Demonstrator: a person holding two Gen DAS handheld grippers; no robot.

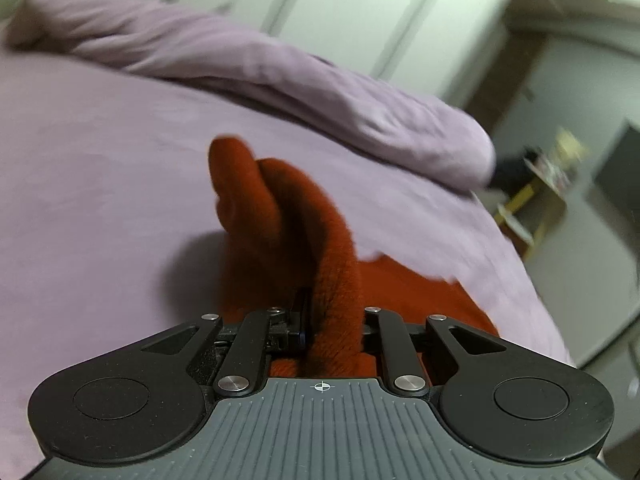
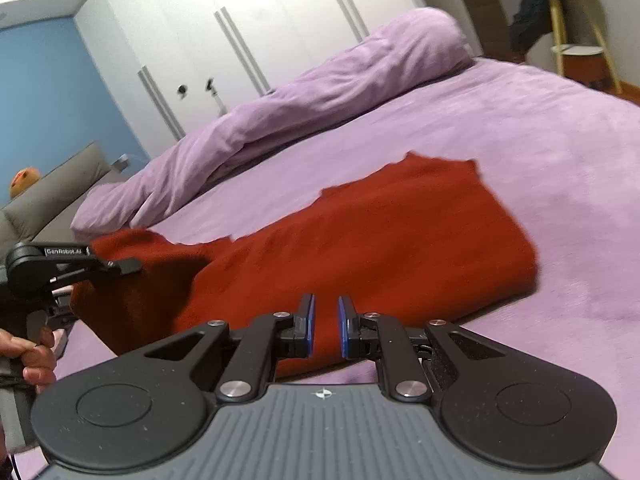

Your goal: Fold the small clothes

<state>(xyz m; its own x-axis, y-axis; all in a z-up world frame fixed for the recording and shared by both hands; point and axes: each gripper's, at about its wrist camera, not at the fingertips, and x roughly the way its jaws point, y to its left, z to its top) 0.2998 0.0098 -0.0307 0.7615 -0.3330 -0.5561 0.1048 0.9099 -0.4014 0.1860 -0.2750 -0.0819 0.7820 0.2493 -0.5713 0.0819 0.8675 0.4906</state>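
- Left wrist view: my left gripper point(image 1: 320, 320) is clamped on a fold of the red garment point(image 1: 280, 208). The cloth rises between the fingers as a thick ridge and ends in a rounded bunch ahead of the camera. One black finger point(image 1: 301, 320) shows against the left side of the ridge; the other is hidden by the fabric.
- Same view: the rest of the garment lies low to the right on the lilac bedsheet point(image 1: 100, 200). A rolled lilac duvet point(image 1: 320, 92) runs across the bed beyond it. The frame is tilted and blurred.
- Right wrist view: this one gives the garment's full extent, which the left view does not. The red garment point(image 2: 380, 240) lies spread on the bedsheet point(image 2: 540, 140), flat at its far right end and lifted at its left end.
- Right wrist view: the left gripper point(image 2: 128, 266) shows at the frame's left edge, at the raised end of the garment, with a person's hand point(image 2: 32, 356) on its handle below.
- Right gripper point(image 2: 324, 328): the blue pads point(image 2: 310, 326) stand a narrow way apart with nothing pinched between them. They sit over the garment's near edge; I cannot tell whether they touch it.
- Only the right view shows the white wardrobe point(image 2: 240, 40), blue wall point(image 2: 48, 92) and grey headboard point(image 2: 52, 192).
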